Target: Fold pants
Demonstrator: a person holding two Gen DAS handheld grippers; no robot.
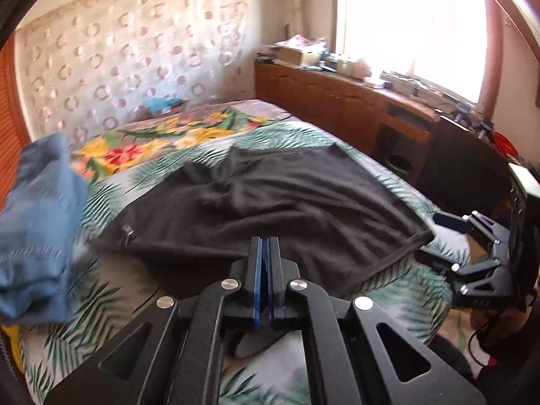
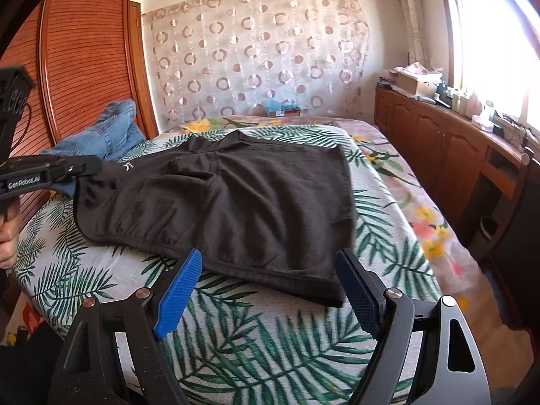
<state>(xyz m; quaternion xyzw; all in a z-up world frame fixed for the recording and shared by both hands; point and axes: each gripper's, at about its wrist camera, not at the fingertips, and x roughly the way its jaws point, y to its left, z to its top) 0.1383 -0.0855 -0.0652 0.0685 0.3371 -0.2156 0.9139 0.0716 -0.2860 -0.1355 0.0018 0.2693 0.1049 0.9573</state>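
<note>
Dark brown pants (image 2: 236,199) lie folded on the leaf-print bed sheet (image 2: 256,344); they also show in the left wrist view (image 1: 287,195). My left gripper (image 1: 265,246) is shut on the pants' near edge; in the right wrist view it (image 2: 84,168) pinches the pants' left corner and lifts it slightly. My right gripper (image 2: 266,263) is open and empty, just in front of the pants' near hem, and shows in the left wrist view (image 1: 435,236) at the pants' right corner.
Blue jeans (image 2: 104,135) are piled at the bed's left side by the slatted wooden headboard (image 2: 84,50); they also show in the left wrist view (image 1: 37,222). A wooden cabinet (image 2: 449,141) with clutter runs along the right under the window. A floral blanket (image 1: 162,135) lies beyond the pants.
</note>
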